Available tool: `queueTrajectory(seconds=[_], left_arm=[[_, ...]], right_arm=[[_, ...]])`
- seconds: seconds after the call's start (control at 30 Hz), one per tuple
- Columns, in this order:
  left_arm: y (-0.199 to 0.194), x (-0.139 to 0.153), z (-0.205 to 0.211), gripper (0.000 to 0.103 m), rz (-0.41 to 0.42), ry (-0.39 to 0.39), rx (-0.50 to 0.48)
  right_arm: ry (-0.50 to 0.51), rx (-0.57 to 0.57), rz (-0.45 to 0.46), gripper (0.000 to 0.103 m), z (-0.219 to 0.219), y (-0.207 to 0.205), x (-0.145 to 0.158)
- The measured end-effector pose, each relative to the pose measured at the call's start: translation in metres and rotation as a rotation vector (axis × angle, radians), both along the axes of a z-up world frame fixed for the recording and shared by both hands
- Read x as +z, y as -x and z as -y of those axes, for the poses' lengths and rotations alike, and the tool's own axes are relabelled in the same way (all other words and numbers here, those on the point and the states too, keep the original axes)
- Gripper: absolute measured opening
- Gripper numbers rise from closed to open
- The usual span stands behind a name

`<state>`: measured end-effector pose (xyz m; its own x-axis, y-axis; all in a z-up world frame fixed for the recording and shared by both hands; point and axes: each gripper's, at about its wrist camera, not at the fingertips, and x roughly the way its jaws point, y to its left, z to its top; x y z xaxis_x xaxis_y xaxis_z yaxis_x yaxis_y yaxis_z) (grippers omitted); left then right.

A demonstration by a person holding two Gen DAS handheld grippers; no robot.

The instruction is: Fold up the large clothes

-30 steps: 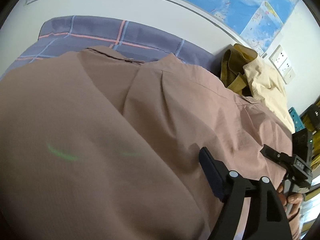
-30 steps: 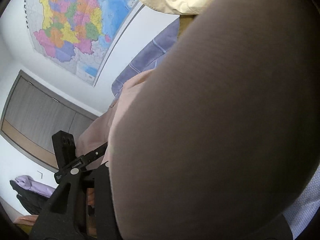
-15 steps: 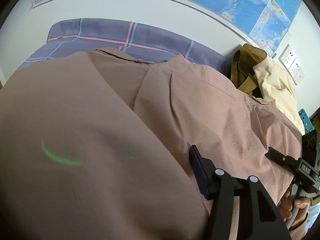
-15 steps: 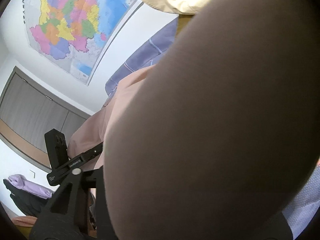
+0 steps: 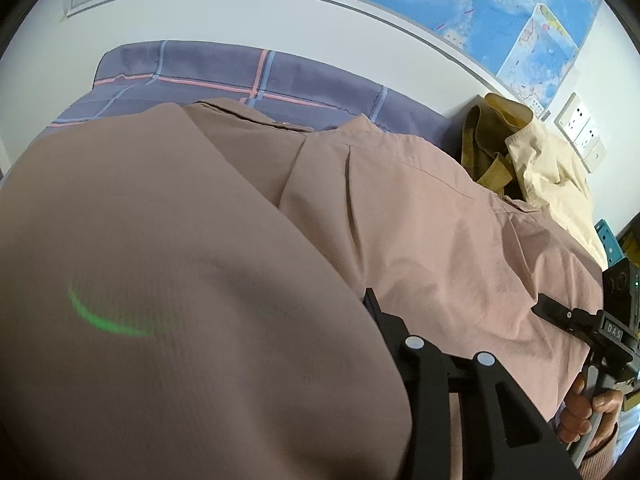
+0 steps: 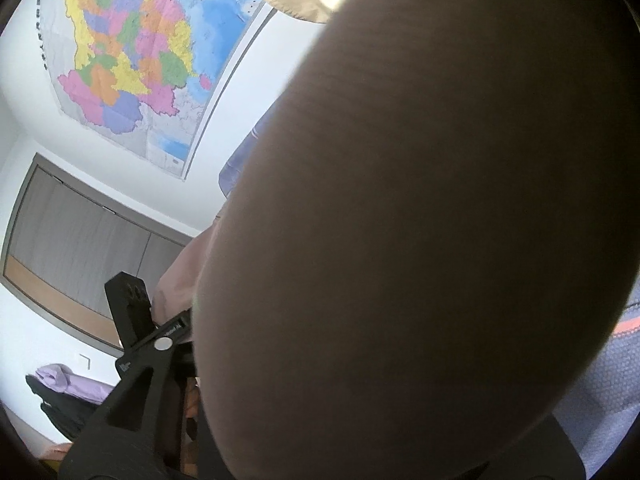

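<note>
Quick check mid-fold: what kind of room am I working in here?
Probably a bedroom at home. The pink shirt lies on a plaid bedsheet, a big map hangs on the wall, and grey wardrobe doors stand behind.

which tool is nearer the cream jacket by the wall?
Right, likely. In the left wrist view the right tool sits below the cream jacket, at the pink shirt's right edge; the left tool is farther left.

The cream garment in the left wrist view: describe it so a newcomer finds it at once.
Find the wall map, then drop to the white sockets at its right end. The cream garment lies heaped below them, paler than the pink shirt and olive cloth beside it.
</note>
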<state>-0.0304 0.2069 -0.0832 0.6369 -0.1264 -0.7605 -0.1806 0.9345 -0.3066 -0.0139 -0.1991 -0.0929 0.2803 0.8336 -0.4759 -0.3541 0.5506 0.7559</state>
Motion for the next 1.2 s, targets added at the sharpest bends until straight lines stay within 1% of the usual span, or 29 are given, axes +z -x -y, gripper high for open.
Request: queueTrajectory(seconds=[0.03, 0.07, 0.1, 0.13, 0.2, 0.3, 0.37, 0.43, 0.47, 0.53, 0.57, 0.63, 0.7, 0.77, 0.83, 0.9, 1.1, 1.13, 1.2], left_arm=[[0.000, 0.000, 0.001, 0.046, 0.000, 0.004, -0.003], [-0.001, 0.000, 0.002, 0.049, 0.004, 0.004, -0.013], [-0.002, 0.000, 0.006, 0.051, 0.005, -0.019, -0.019], [-0.003, 0.000, 0.009, 0.057, 0.004, -0.034, -0.024], [-0.006, 0.001, 0.016, 0.065, -0.002, -0.040, -0.045], [-0.011, 0.002, 0.020, 0.066, -0.030, -0.061, -0.043], [-0.013, 0.002, 0.022, 0.067, -0.040, -0.073, -0.048], [-0.013, 0.001, 0.020, 0.066, -0.038, -0.051, -0.043], [-0.011, 0.002, 0.016, 0.060, -0.031, -0.026, -0.036], [-0.009, 0.007, 0.011, 0.046, -0.011, -0.003, -0.041], [-0.007, 0.012, 0.007, 0.043, 0.002, 0.016, -0.048], [-0.006, 0.021, 0.001, 0.030, 0.022, 0.055, -0.068], [-0.006, 0.034, -0.006, 0.026, 0.047, 0.079, -0.089], [-0.007, 0.046, -0.013, 0.024, 0.068, 0.101, -0.102], [-0.007, 0.059, -0.019, 0.022, 0.090, 0.099, -0.105], [-0.008, 0.074, -0.028, 0.022, 0.121, 0.071, -0.094], [-0.014, 0.109, -0.056, 0.022, 0.174, 0.015, -0.059], [-0.016, 0.116, -0.063, 0.021, 0.184, -0.007, -0.046], [-0.020, 0.128, -0.077, 0.021, 0.200, -0.031, -0.021]], right_arm=[[0.007, -0.001, 0.004, 0.041, 0.000, 0.000, 0.001], [0.010, -0.006, 0.002, 0.043, 0.001, 0.000, 0.001], [0.009, -0.007, 0.001, 0.043, 0.002, 0.000, 0.001], [0.010, -0.008, 0.000, 0.044, 0.003, -0.001, 0.001], [0.012, -0.010, -0.003, 0.045, 0.007, -0.001, 0.000], [0.032, -0.017, 0.009, 0.040, 0.011, 0.001, 0.000], [0.031, -0.013, 0.016, 0.033, 0.014, 0.002, 0.000], [0.033, -0.005, 0.027, 0.028, 0.017, 0.003, 0.003], [0.032, -0.004, 0.037, 0.025, 0.018, 0.005, 0.006], [0.016, 0.015, 0.057, 0.024, 0.019, 0.009, 0.015], [0.013, 0.026, 0.072, 0.023, 0.019, 0.011, 0.022], [-0.011, 0.046, 0.090, 0.023, 0.018, 0.012, 0.034], [-0.024, 0.070, 0.118, 0.022, 0.017, 0.014, 0.051], [-0.028, 0.091, 0.144, 0.022, 0.014, 0.013, 0.065], [-0.046, 0.108, 0.169, 0.022, 0.013, 0.011, 0.080], [-0.049, 0.121, 0.194, 0.022, 0.010, 0.009, 0.093], [-0.062, 0.175, 0.267, 0.021, -0.006, -0.009, 0.134], [-0.062, 0.180, 0.275, 0.021, -0.022, -0.015, 0.135], [-0.062, 0.204, 0.302, 0.021, -0.037, -0.022, 0.149]])
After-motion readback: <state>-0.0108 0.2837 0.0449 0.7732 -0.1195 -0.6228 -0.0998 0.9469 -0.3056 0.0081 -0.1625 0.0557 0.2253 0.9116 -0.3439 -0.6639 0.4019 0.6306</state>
